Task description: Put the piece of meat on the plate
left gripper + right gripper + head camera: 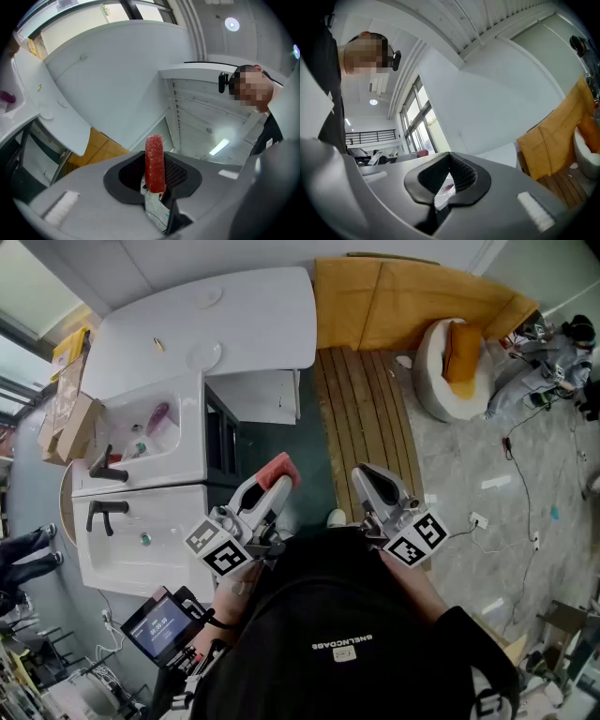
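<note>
Left gripper [274,484] clamped on piece of meat [155,164] — red slab stood upright between pads. Right gripper [367,476] sat closed, empty.

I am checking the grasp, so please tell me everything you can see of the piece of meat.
The piece of meat is a flat red slab with pale marbling and looks raw. It stands on edge, roughly upright, clamped between the black ribbed pads of the left gripper. Its upper part sticks out beyond the jaws. It is held in the air, and only the pads touch it.
</note>
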